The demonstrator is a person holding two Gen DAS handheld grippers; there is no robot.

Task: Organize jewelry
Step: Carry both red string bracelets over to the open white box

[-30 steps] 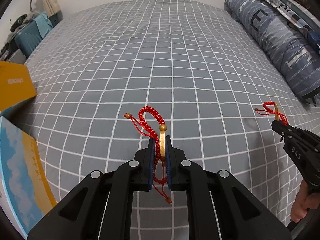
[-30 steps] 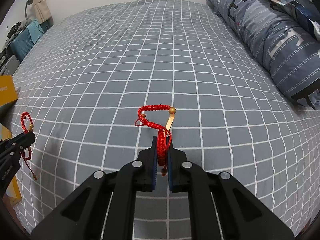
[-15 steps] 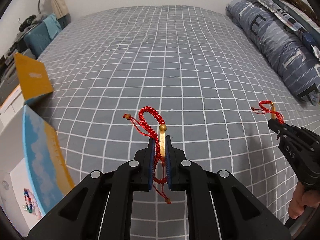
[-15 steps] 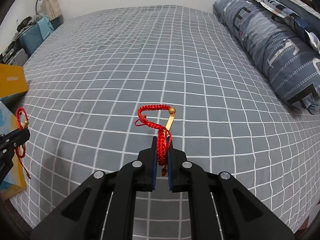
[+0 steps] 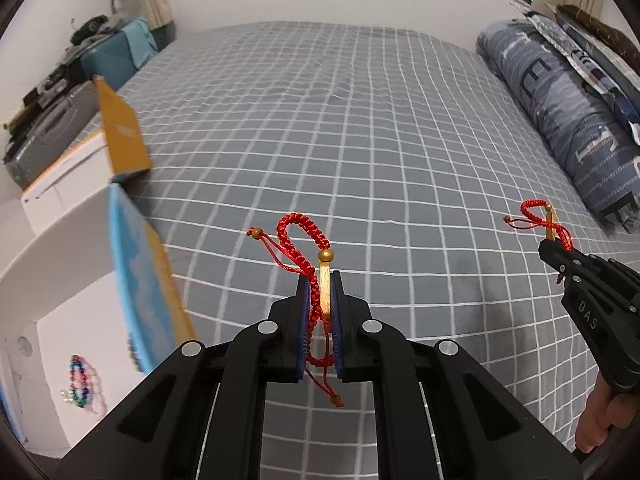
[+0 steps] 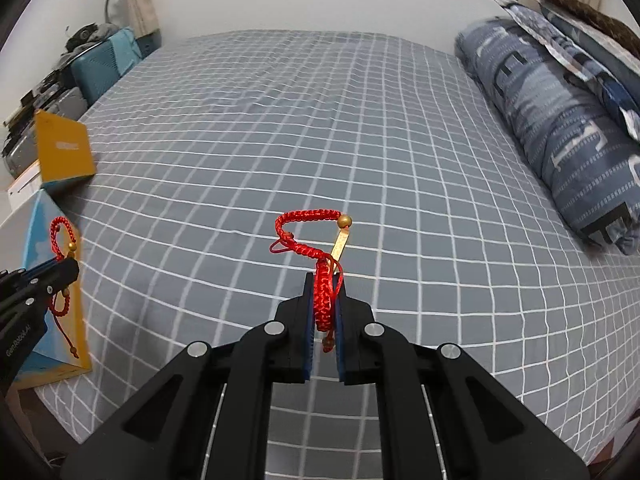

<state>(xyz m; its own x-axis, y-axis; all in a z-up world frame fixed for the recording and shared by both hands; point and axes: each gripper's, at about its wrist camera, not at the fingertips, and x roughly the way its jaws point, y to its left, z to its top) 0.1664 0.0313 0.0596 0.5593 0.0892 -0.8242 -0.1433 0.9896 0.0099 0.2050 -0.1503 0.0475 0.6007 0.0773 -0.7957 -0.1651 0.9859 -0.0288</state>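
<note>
My left gripper (image 5: 319, 280) is shut on a red braided bracelet (image 5: 303, 236) with a gold bar and bead, held above the grey checked bed. It also shows at the left of the right wrist view (image 6: 60, 270). My right gripper (image 6: 323, 280) is shut on a second red braided bracelet (image 6: 310, 236) with a gold bar. It also shows at the right of the left wrist view (image 5: 546, 246). An open white box (image 5: 60, 320) with a blue and yellow lid (image 5: 140, 280) sits at my left, with a beaded bracelet (image 5: 82, 384) inside.
A grey checked bedsheet (image 5: 360, 140) spans both views. Blue patterned pillows (image 5: 560, 120) lie along the right edge. A yellow box flap (image 5: 120, 132) stands at the bed's left edge. A teal case (image 6: 104, 64) and clutter sit beyond the far left.
Both grippers have pulled back and up with their bracelets. The white box with the beaded bracelet has come into the left wrist view. The grips have not changed.
</note>
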